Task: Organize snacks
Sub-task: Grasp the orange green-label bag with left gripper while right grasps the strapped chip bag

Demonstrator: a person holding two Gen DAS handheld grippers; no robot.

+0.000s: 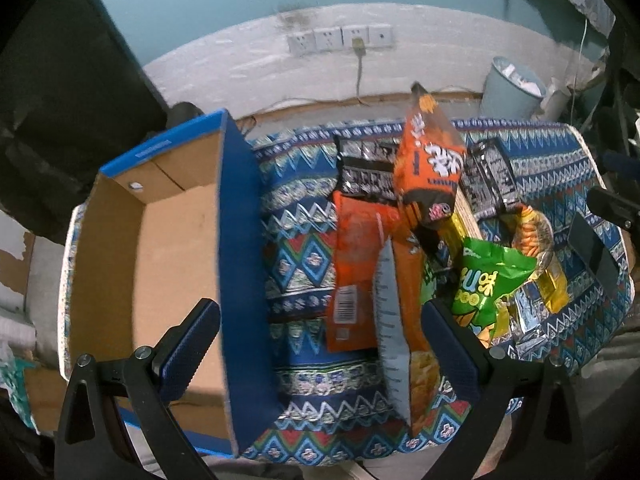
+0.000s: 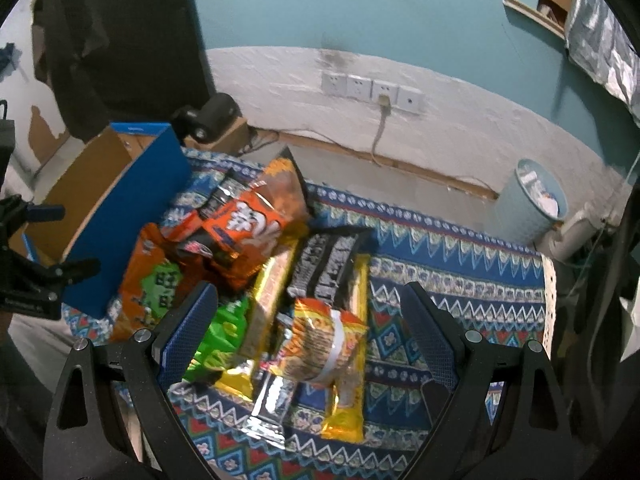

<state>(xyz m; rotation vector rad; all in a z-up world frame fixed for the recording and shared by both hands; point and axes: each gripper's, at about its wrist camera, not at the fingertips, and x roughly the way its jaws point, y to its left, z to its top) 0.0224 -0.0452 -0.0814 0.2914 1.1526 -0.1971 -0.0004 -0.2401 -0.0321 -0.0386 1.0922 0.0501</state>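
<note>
A pile of snack packets lies on a patterned cloth: orange bags, black packets, a green bag and yellow packets. A blue cardboard box stands open at the left, its inside bare. My left gripper is open over the box's right wall and the orange bags. My right gripper is open above the pile. Neither holds anything.
A pale blue waste bin stands on the floor beyond the table. Wall sockets with a cable are on the back wall. A dark phone-like slab lies at the cloth's right. The left gripper shows in the right wrist view.
</note>
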